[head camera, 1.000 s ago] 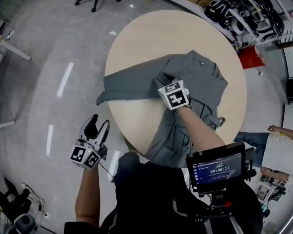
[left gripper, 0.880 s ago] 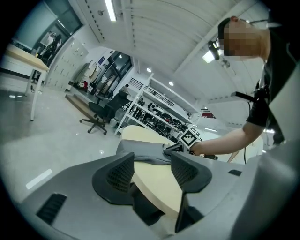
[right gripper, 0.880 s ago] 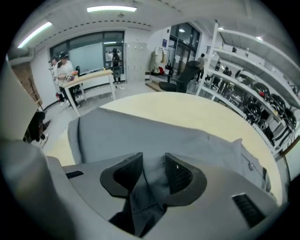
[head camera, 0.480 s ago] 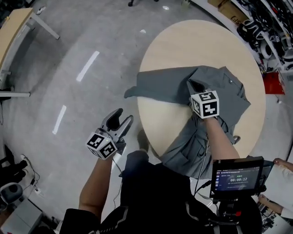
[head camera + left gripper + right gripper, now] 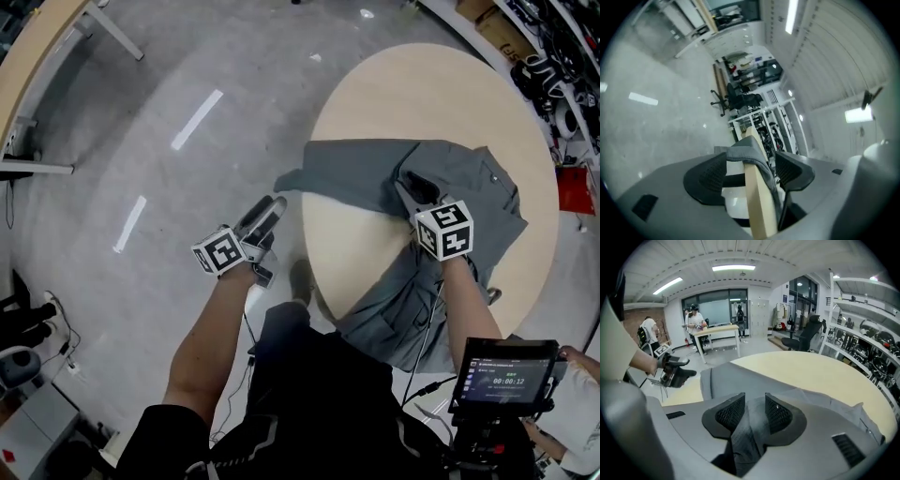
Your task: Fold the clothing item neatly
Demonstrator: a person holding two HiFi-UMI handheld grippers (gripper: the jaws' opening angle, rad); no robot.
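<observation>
Round pale-wood table [image 5: 422,89] lies ahead of both grippers, its curved rim running straight between the left one's jaws. Grey button-up shirt [image 5: 366,173] is spread over that tabletop, directly under the right gripper [image 5: 417,187]. One long sleeve [image 5: 323,183] stretches away from that gripper toward the left gripper [image 5: 270,208], and the lower body hangs over the near rim behind the right one. So the task item is on the table, unfolded and rumpled. Right gripper sits mid-shirt with its jaws opening. The gap is narrow, and the right gripper view shows a raised ridge of grey cloth [image 5: 752,427] filling it and touching both pads. Looks like a pinch made to lift or anchor the middle, now loosening. Left gripper comes in level at the table's left rim, jaws opening and about half spread. In the left gripper view they straddle the board edge [image 5: 757,206], with the sleeve end [image 5: 745,152] draped over it. The right pad is clear of the cloth, so nothing is gripped. Likely lining up to take the sleeve end and carry it across for the first fold. Folding looks barely begun. A small dark timer screen [image 5: 506,375] hangs close behind the right gripper, at the person's chest.
</observation>
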